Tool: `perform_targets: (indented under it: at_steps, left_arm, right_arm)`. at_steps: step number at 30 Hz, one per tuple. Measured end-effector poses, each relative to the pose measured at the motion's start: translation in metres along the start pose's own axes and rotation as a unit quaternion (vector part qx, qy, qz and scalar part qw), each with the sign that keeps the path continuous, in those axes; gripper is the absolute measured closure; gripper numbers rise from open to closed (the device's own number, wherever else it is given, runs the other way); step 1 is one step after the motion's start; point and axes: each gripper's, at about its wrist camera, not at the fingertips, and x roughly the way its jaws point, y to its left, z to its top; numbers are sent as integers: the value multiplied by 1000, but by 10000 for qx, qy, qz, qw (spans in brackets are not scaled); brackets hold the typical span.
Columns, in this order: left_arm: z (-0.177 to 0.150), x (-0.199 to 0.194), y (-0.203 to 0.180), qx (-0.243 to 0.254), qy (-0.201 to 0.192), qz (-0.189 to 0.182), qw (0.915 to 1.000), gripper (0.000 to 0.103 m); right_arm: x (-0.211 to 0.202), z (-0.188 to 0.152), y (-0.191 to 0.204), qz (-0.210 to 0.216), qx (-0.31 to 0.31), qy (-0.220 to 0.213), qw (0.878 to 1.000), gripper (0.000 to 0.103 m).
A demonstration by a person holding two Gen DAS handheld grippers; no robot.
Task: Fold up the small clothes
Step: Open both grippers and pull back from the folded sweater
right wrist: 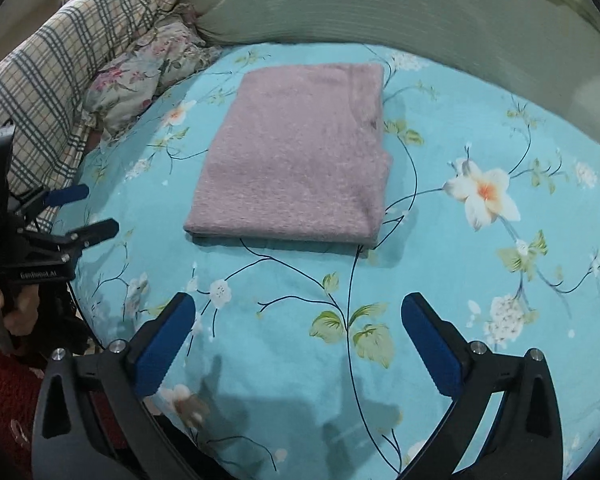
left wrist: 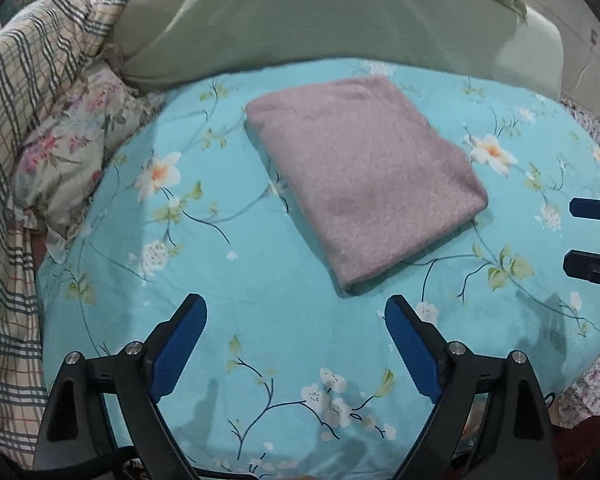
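Note:
A mauve fuzzy garment (left wrist: 364, 176) lies folded into a neat rectangle on the turquoise flowered bedsheet (left wrist: 260, 248). It also shows in the right wrist view (right wrist: 296, 172). My left gripper (left wrist: 296, 312) is open and empty, hovering over the sheet just short of the garment's near corner. My right gripper (right wrist: 298, 312) is open and empty, a little back from the garment's near folded edge. Each gripper shows in the other's view: the right one (left wrist: 580, 236) at the right edge, the left one (right wrist: 96, 210) at the left edge, both apart from the garment.
A pale green pillow (left wrist: 300, 20) lies behind the garment. A flowered pillow (left wrist: 76, 152) and a plaid blanket (left wrist: 16, 120) are bunched at the left. The bed's edge curves down at the right (left wrist: 592, 344). A hand (right wrist: 4, 308) holds the left gripper's handle.

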Motion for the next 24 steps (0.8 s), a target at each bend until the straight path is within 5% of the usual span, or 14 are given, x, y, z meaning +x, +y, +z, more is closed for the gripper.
perform_targets:
  at_steps: [24]
  left_arm:
    - [34,46,-18,100,358,157,9992,12]
  right_arm:
    - [55,44,-9,157,-15,369,9992,0]
